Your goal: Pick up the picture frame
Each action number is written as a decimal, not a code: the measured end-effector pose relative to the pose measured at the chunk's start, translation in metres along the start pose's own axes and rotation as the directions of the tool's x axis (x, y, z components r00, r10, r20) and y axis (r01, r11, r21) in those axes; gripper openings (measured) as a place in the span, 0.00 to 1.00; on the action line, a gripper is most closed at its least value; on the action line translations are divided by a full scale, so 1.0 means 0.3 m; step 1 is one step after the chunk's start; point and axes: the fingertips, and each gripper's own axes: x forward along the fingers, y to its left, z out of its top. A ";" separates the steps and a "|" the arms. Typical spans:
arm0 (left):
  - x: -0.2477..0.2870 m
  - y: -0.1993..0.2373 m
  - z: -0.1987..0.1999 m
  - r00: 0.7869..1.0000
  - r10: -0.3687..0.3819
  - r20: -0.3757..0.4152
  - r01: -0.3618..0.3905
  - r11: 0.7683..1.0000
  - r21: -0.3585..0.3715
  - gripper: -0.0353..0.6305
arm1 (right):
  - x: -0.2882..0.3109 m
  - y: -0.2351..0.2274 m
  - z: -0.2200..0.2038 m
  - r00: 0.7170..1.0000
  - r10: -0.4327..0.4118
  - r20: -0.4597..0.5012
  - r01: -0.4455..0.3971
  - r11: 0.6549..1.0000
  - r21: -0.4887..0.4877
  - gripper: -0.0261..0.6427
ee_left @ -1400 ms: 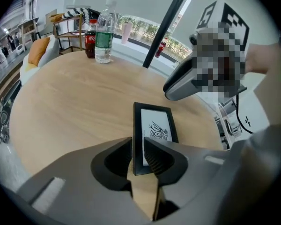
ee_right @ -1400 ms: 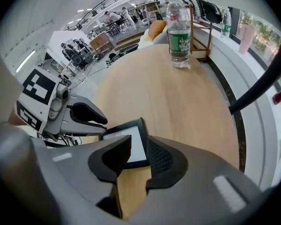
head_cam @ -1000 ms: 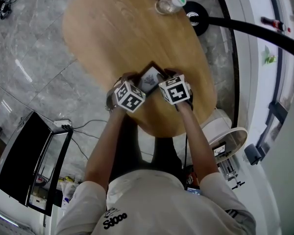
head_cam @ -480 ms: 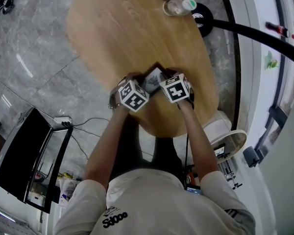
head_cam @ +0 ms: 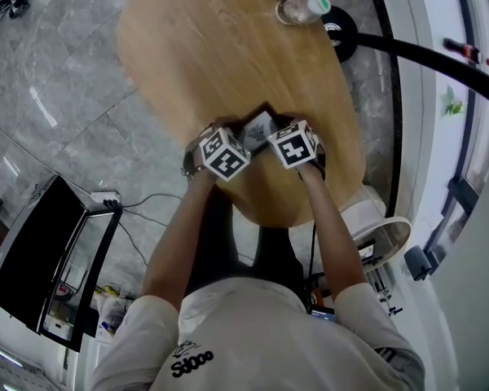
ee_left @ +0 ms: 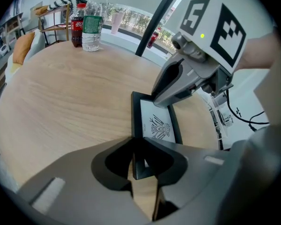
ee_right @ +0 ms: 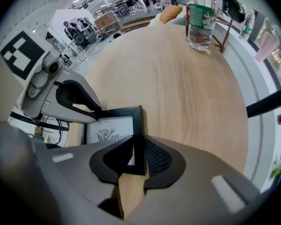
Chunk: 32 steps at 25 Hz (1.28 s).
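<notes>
On the oval wooden table (head_cam: 220, 55), just below center in the head view, the left gripper (ee_left: 144, 175) straddles the left bar of the picture frame (ee_left: 155, 121), which lies on the tabletop with its print facing up. Its jaws have just been closing and stand narrow, not yet clamped. To the right, the right gripper (ee_right: 131, 172) straddles the frame's other side. Its jaws have also just been closing, with 1 pad touching the bar. A water bottle (head_cam: 297, 8) stands at the upper right.
</notes>
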 end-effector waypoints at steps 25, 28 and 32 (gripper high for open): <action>-0.440 -0.428 0.090 0.977 0.100 0.187 -0.123 0.985 0.119 0.17 | -0.572 0.199 -0.214 0.984 -0.059 0.166 0.083 0.986 -0.143 0.15; -0.483 -0.525 0.126 0.973 0.099 0.209 -0.134 0.978 0.162 0.18 | -0.664 0.202 -0.290 0.981 -0.081 0.177 0.107 0.984 -0.141 0.15; -0.550 -0.631 0.178 0.964 0.105 0.246 -0.157 0.967 0.201 0.17 | -0.781 0.203 -0.361 0.969 -0.111 0.222 0.141 0.982 -0.125 0.15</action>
